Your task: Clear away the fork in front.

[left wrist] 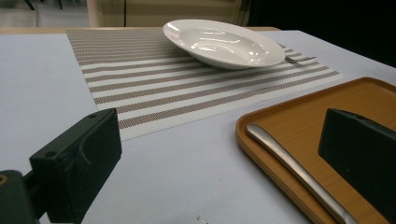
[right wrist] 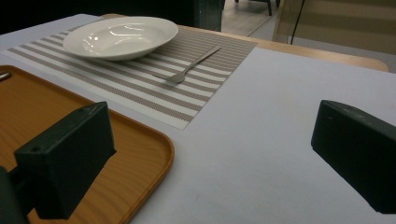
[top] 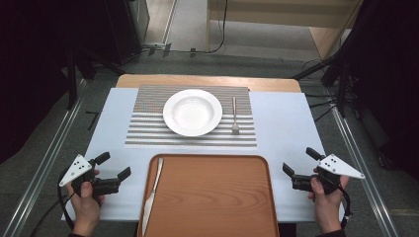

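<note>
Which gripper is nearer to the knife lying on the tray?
Left. The left gripper sits just off the tray's left edge, right beside the knife. The right gripper is beyond the tray's opposite edge, the whole tray between them.

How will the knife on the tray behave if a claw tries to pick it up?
The knife looks like smooth, shiny metal, so it may slip. It lies flat against the tray rim, probably hard to get under. It appears stiff and should not bend.
</note>
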A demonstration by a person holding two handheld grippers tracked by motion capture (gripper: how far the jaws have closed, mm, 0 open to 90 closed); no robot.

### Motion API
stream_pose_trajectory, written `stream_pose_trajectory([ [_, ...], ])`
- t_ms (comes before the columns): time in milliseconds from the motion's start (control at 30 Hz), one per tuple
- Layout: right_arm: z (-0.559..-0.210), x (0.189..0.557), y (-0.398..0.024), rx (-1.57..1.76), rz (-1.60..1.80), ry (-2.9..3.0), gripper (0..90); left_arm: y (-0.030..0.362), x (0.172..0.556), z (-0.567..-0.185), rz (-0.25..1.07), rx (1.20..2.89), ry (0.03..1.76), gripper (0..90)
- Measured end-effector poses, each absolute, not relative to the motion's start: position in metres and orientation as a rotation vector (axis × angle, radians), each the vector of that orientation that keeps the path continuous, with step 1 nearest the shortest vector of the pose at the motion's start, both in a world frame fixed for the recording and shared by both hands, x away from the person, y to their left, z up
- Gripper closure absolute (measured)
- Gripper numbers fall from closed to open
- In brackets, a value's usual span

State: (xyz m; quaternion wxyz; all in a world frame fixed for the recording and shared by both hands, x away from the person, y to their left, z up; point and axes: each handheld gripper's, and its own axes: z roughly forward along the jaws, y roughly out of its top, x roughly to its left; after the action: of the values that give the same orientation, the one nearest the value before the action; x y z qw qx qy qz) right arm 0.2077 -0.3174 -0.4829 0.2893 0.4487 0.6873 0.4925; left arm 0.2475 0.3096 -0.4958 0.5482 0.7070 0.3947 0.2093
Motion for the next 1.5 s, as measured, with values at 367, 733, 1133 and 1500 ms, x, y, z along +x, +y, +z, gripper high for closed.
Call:
stream_pose_trajectory([
  [367, -0.466, 0.222, -0.301, 1.177, 1.299, 1.880, 0.0, 0.306, 0.246, -0.498, 0.509, 1.687, 0.926, 0.0],
  [733, -0.449, 0.245, -0.279, 1.188, 1.279, 1.909, 0.0, 0.306, 0.246, -0.499, 0.494, 1.686, 0.923, 0.0],
  [1133, -0.443, 0.279, -0.259, 1.214, 1.252, 1.973, 0.0, 0.306, 0.245, -0.499, 0.495, 1.684, 0.929, 0.0],
  [1500, -0.442, 0.306, -0.243, 1.221, 1.207, 1.988, 0.0, 0.307, 0.244, -0.499, 0.492, 1.685, 0.917, 0.0],
])
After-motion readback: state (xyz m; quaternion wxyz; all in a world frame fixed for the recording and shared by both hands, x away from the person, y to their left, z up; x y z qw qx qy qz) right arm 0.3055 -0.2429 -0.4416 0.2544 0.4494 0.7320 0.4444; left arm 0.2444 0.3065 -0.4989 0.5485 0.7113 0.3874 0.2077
